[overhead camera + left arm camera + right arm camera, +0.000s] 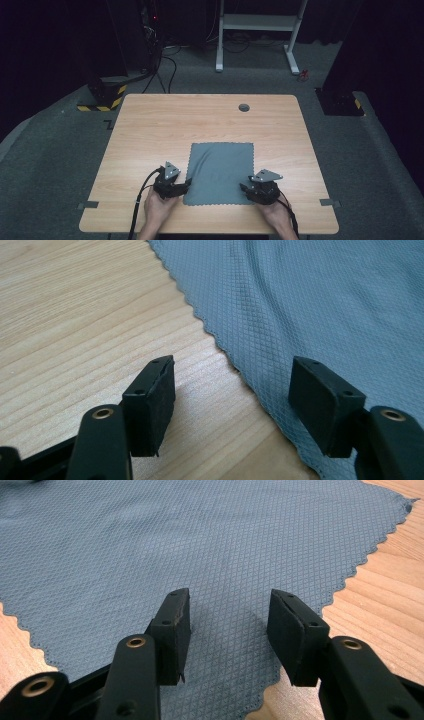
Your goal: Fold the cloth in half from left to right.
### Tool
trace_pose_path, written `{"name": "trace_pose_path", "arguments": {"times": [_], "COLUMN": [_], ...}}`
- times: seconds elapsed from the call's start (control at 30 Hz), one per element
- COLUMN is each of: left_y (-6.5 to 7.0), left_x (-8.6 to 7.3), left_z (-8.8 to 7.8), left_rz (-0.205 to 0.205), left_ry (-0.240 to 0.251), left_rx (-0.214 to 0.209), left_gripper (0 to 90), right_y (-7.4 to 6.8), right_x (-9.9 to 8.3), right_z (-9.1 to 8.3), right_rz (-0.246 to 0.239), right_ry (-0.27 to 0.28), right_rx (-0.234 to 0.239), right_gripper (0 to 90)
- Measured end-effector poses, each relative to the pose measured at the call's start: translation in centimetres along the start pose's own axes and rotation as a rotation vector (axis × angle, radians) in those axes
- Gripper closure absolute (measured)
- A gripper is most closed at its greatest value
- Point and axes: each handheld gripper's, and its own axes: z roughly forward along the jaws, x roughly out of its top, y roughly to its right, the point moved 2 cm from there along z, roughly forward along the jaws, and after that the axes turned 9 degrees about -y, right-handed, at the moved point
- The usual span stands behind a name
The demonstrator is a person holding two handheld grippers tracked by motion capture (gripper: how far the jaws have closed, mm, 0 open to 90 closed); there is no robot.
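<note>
— Where's the cloth (220, 173)?

— Flat on the table (150, 130), in the near half, a little to the 3 o'clock side of centre. It's grey-blue, with a diamond weave and a scalloped edge all round. From my seat it lies straight ahead at 12 o'clock, long side running away from me.

— And your left claw (186, 183)?

— Low at the cloth's near corner on the 9 o'clock side, pointing toward 3 o'clock. In the left gripper view its jaws stand spread and straddle the hem: one pad (152, 402) is over bare wood, the other is over the fabric, and the scalloped edge runs up between them from 5 o'clock to 11 o'clock. Nothing is pinched; whether the pad tips touch the surface I can't tell.

— Right claw (243, 188)?

— At the opposite near corner, on the 3 o'clock side, pointing toward 9 o'clock. Its jaws are spread too, with fabric lying flat beneath and between them. In the right gripper view both pads (172, 632) sit over the cloth, the hem just beyond the one at 3 o'clock, wood past that. No pinch here either.

— How do the two claws sit relative to each other?

— Facing each other across the near hem, well apart, a hand (159, 209) behind each. Cables (137, 210) trail back toward 6 o'clock, off the table edge
</note>
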Motion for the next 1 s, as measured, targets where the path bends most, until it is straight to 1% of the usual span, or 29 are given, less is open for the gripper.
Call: {"name": "trace_pose_path", "arguments": {"times": [0.2,0.23,0.3,0.33,0.4,0.47,0.5,0.53,0.57,0.63,0.73,0.77,0.8,0.83,0.87,0.9,1.0], "left_y": [-0.1,-0.1,-0.4,-0.5,-0.7,-1.0,-1.1,-1.4,-1.6,-2.0,-2.5,-2.8,-2.9,-3.1,-3.3,-3.4,-3.9], "left_x": [0.0,0.1,0.3,0.5,1.0,1.6,1.9,2.2,2.5,3.0,3.8,4.0,4.2,4.3,4.5,4.7,5.1], "left_z": [0.0,0.0,0.1,0.2,0.4,0.6,0.6,0.8,1.0,1.3,1.5,1.6,1.8,1.9,2.0,2.1,2.3], "left_rz": [-0.001,-0.008,-0.015,-0.023,-0.024,-0.019,-0.021,-0.027,-0.028,-0.037,-0.036,-0.029,-0.036,-0.033,-0.038,-0.047,-0.045], "left_ry": [0.001,0.005,0.001,-0.003,-0.016,-0.024,-0.014,-0.015,-0.017,-0.022,-0.021,-0.031,-0.037,-0.047,-0.045,-0.053,-0.065], "left_rx": [-0.008,-0.017,-0.043,-0.057,-0.072,-0.080,-0.085,-0.097,-0.099,-0.112,-0.116,-0.111,-0.112,-0.110,-0.113,-0.113,-0.106], "left_gripper": [35.2,35.5,36.5,36.5,37.0,37.3,37.8,38.7,38.5,38.3,38.0,38.2,38.1,38.2,38.1,38.0,37.8], "right_y": [-0.1,-0.2,-0.3,-0.6,-1.1,-1.8,-2.2,-2.5,-2.9,-3.5,-4.3,-4.5,-4.8,-5.1,-5.4,-5.6,-6.3], "right_x": [0.0,0.1,0.3,0.5,1.0,1.6,1.9,2.2,2.5,2.9,3.3,3.4,3.5,3.6,3.7,3.8,4.1], "right_z": [0.0,0.0,0.0,0.0,-0.1,-0.1,0.0,0.1,0.2,0.4,0.8,1.0,1.2,1.3,1.5,1.6,1.7], "right_rz": [0.010,0.013,0.002,-0.007,-0.027,-0.041,-0.048,-0.055,-0.060,-0.070,-0.081,-0.089,-0.093,-0.095,-0.102,-0.103,-0.114], "right_ry": [-0.002,-0.005,-0.003,0.000,0.010,0.014,0.010,0.004,0.001,-0.002,0.003,0.004,-0.003,-0.005,-0.001,-0.003,0.009], "right_rx": [-0.005,-0.005,0.000,0.000,0.007,0.028,0.037,0.049,0.066,0.079,0.090,0.092,0.091,0.091,0.094,0.100,0.119], "right_gripper": [51.8,52.7,53.5,53.6,53.6,54.1,54.5,54.7,55.1,55.7,56.4,56.6,56.7,56.9,57.1,57.3,57.8]}}
